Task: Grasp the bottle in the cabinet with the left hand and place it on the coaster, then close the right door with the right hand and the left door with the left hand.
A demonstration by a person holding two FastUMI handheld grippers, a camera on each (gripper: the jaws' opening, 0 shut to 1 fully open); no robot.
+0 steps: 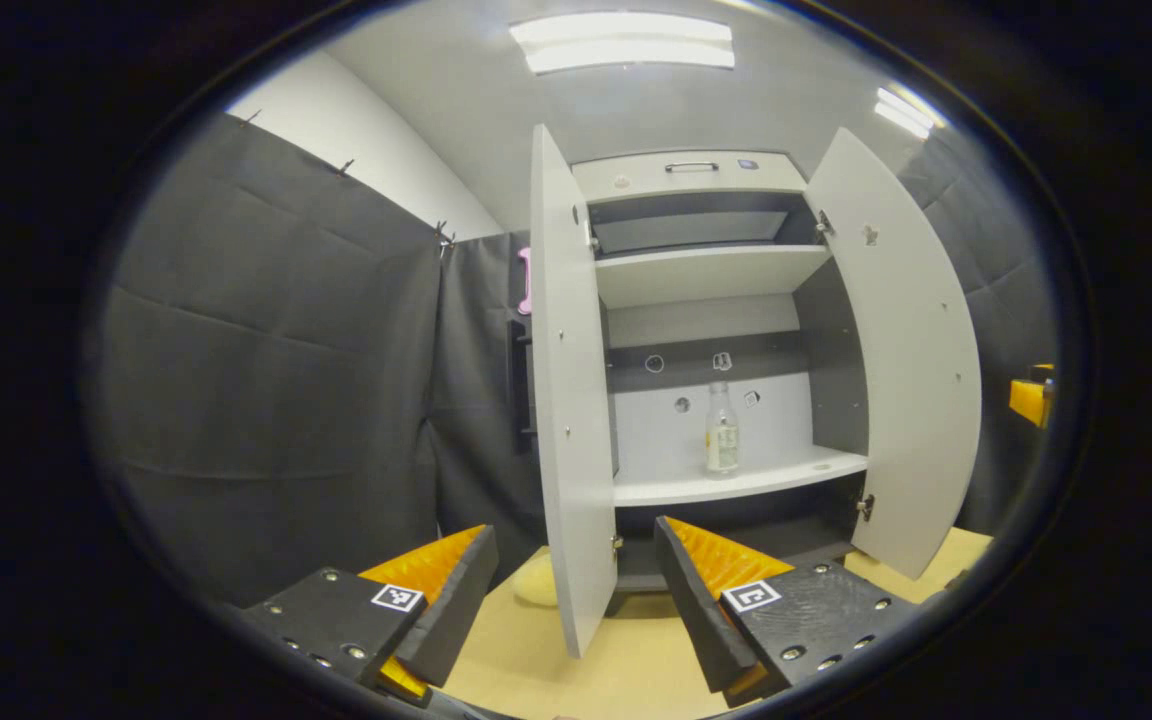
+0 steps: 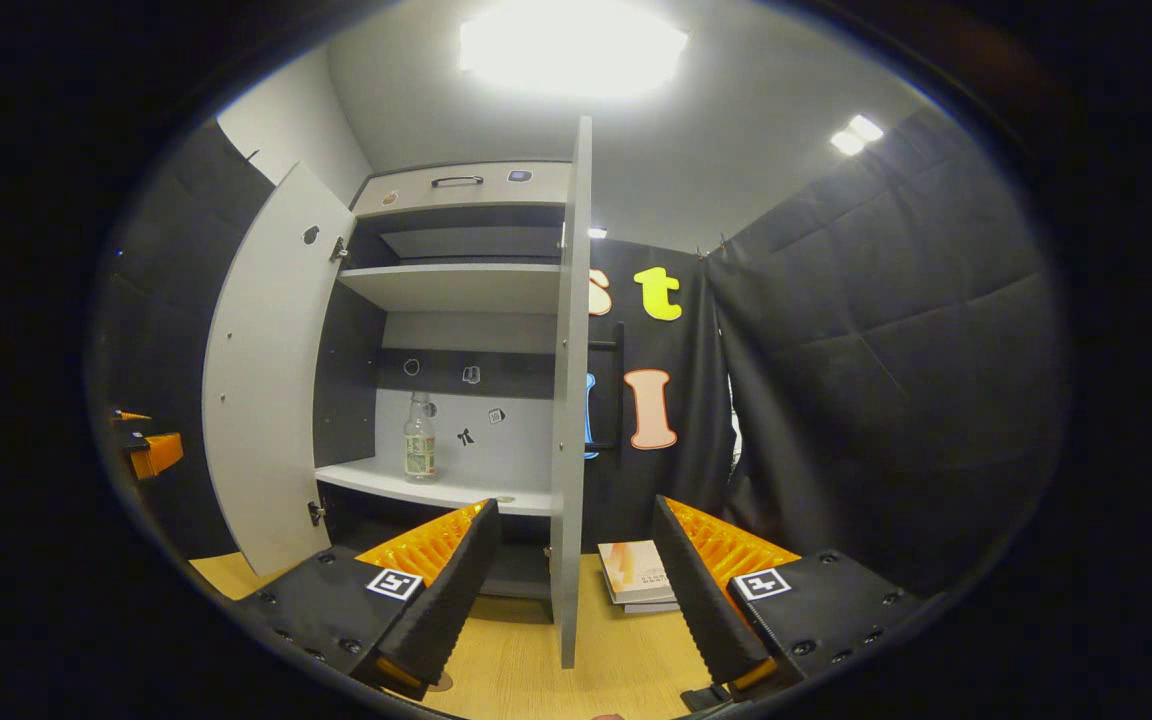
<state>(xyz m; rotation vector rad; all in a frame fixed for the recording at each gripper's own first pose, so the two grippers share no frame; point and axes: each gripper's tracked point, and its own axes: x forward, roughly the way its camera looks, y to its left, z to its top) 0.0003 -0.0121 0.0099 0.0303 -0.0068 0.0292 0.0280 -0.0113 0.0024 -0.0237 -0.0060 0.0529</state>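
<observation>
On the cabinet [image 1: 696,180] shelf, bottle [image 1: 722,432] stands upright.

Cabinet shelf [image 1: 736,487] bearing upright bottle [image 1: 722,432], wooden table [image 2: 536,670] under books [image 2: 641,576]

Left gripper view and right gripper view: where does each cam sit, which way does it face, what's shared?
Left gripper view: rides the left gripper, facing the open cabinet from in front of its left door; own jaws stand apart at the bottom, and the other gripper peeks in at far right.
Right gripper view: rides the right gripper, facing the cabinet from in front of its right door; own jaws stand apart, with a book on the table.
Shared: the bottle upright on the lower shelf, both doors open.
</observation>
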